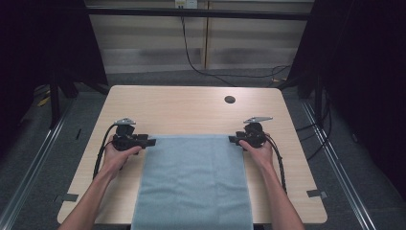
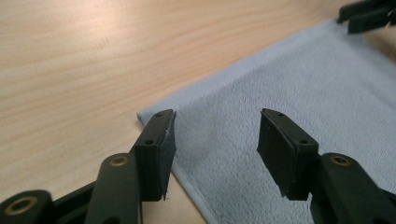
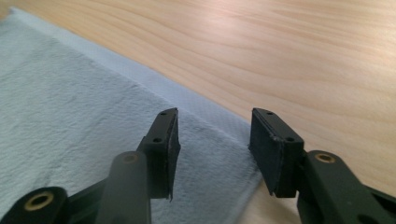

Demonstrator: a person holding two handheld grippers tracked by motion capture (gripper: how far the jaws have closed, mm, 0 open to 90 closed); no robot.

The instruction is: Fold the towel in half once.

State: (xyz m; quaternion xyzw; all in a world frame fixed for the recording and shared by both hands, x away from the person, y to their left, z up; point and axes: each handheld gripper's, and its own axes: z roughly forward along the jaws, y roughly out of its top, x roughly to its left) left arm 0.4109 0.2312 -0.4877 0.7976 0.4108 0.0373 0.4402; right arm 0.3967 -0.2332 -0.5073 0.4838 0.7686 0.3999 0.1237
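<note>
A light blue towel (image 1: 194,179) lies flat on the wooden table (image 1: 182,108), its near end hanging over the front edge. My left gripper (image 1: 151,142) sits at the towel's far left corner, jaws apart, pointing right. From the left gripper view, that gripper (image 2: 217,140) stands open over the corner of the towel (image 2: 289,93), nothing pressed between the pads. My right gripper (image 1: 231,139) is at the far right corner, pointing left. Its own view has the right gripper (image 3: 215,140) open above the towel's corner (image 3: 84,121), the pads clear of the cloth.
A round cable hole (image 1: 230,99) sits in the table's far right part. Bare wood (image 1: 191,110) lies beyond the towel. Cables trail from both grippers along the forearms. Dark curtains and metal floor rails flank the table. The right gripper's jaw tips (image 2: 369,16) appear across the towel.
</note>
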